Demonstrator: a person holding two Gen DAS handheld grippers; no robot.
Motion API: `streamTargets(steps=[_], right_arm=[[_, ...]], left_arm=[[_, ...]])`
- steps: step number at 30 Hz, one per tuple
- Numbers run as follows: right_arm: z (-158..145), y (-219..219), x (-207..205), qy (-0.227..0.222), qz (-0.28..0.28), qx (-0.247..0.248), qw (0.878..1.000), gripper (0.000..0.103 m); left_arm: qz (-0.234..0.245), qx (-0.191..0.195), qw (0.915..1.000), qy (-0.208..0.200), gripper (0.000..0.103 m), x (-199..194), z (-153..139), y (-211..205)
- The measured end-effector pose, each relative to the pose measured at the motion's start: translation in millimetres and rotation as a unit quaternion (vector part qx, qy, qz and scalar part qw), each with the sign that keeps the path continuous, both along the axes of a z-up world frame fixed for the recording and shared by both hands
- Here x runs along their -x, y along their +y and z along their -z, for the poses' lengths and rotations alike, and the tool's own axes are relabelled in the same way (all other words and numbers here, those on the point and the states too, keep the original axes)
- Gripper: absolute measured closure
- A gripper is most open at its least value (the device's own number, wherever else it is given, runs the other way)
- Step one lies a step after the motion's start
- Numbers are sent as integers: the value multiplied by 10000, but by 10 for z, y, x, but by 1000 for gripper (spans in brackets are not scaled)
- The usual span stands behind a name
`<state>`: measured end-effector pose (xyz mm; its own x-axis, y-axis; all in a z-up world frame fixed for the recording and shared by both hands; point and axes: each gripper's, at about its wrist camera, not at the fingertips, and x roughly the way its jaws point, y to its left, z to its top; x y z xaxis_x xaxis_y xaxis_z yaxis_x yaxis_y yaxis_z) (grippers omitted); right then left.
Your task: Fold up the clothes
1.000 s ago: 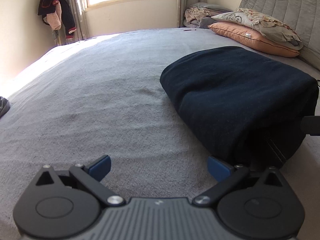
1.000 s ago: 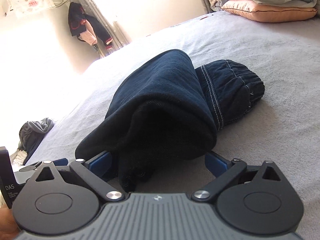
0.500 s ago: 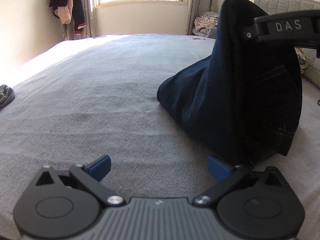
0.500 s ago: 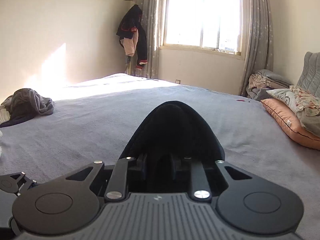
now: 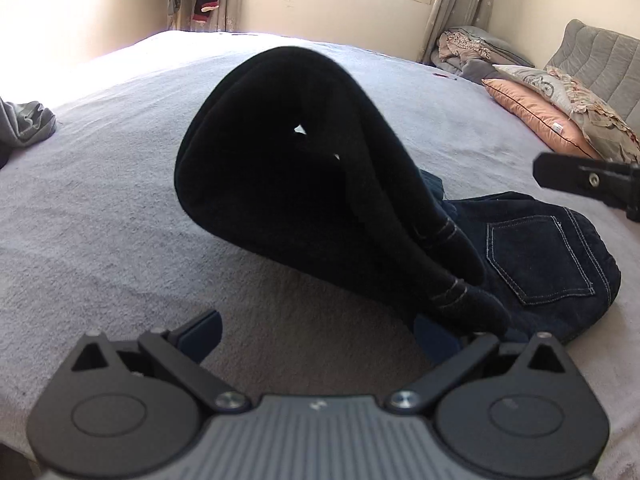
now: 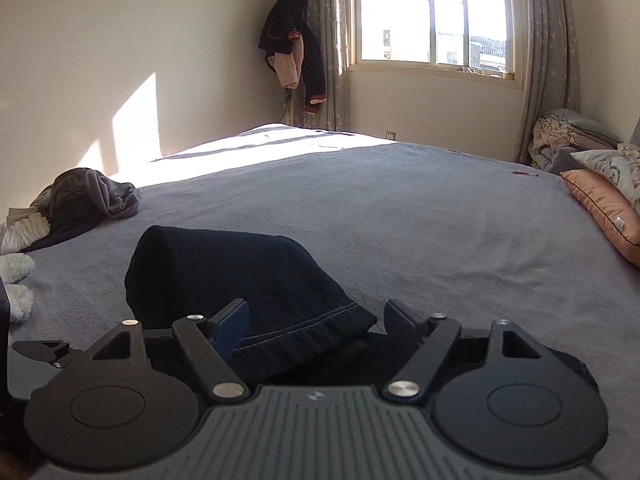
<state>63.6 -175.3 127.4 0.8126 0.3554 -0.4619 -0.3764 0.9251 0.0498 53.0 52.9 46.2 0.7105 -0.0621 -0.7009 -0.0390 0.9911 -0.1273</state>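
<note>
Jeans [image 5: 544, 256]: folded on bed [image 5: 100, 220], underside hidden.
Left gripper [image 5: 316, 330]: spread, right pad partly covered by jeans.
Right gripper [image 6: 316, 320]: opening, hem lying between jaws, contact unclear.

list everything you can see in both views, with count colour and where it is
jeans: 1, dark blue, folded on the bed, close in front of both grippers
bed cover: 1, grey, under everything
pillows: 2, one orange and one floral, right edge of bed
clothes pile: 1, grey and white, left edge of bed
hanging clothes: 1 bunch, dark and pink, by the window
left gripper: 1, black, fingers apart
right gripper: 1, black, jaws opening, jeans hem between them
</note>
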Motion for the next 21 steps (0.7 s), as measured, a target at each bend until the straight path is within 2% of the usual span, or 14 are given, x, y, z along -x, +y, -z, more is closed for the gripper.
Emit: streamTargets(steps=[3,4,5,8,9,11,13,14,16,17,18,19,20,21], right_arm=[[304,-492,67,492,814,241,9952,22],[456,-663,120,696,1299,259,9887,22],[608,-835,173,900,1786,275,9794,22],[916,-1260,285,1464,2811,-461,9473,22],[1000,-1285,295,1581,2903,-756,9408,20],[1089,-1268,236,1561,2762,-1558,9355,19],[1117,-1238,139,1482,2578,-2226,9285,19],[1103,-1165,56,1475,2540,-2346,9266,19],[1130,-1055,-83,1401,2581,-2155,9313,21],[1105,-999,-147,1324,2596,-1985,9358,33],[1077,-970,-189,1285,2586,-1921,9379,52],[1030,-1007,-186,1194,2658,-2000,9355,64],[928,-1047,-129,1013,2600,-2146,9360,71],[824,-1086,-71,830,2535,-2292,9361,74]], left_arm=[[4,-63,10000,53,0,-39,25,-2],[9,-78,9999,70,0,-52,34,2],[31,-78,9999,79,0,-57,40,11],[189,-85,9997,110,0,-127,22,66],[149,-141,9997,107,0,-160,8,101],[-75,-219,9997,65,0,-194,-20,217],[-164,-113,9998,-22,0,-195,-66,334],[-123,-102,9998,-86,0,-191,-83,351],[101,-339,9992,-200,0,-202,-97,301],[167,-462,9986,-221,0,-207,-94,280],[180,-558,9981,-215,0,-206,-84,268],[193,-653,9975,-209,0,-206,-74,257],[164,-622,9978,-162,0,-204,-69,268],[112,-463,9988,-98,0,-199,-80,307]])
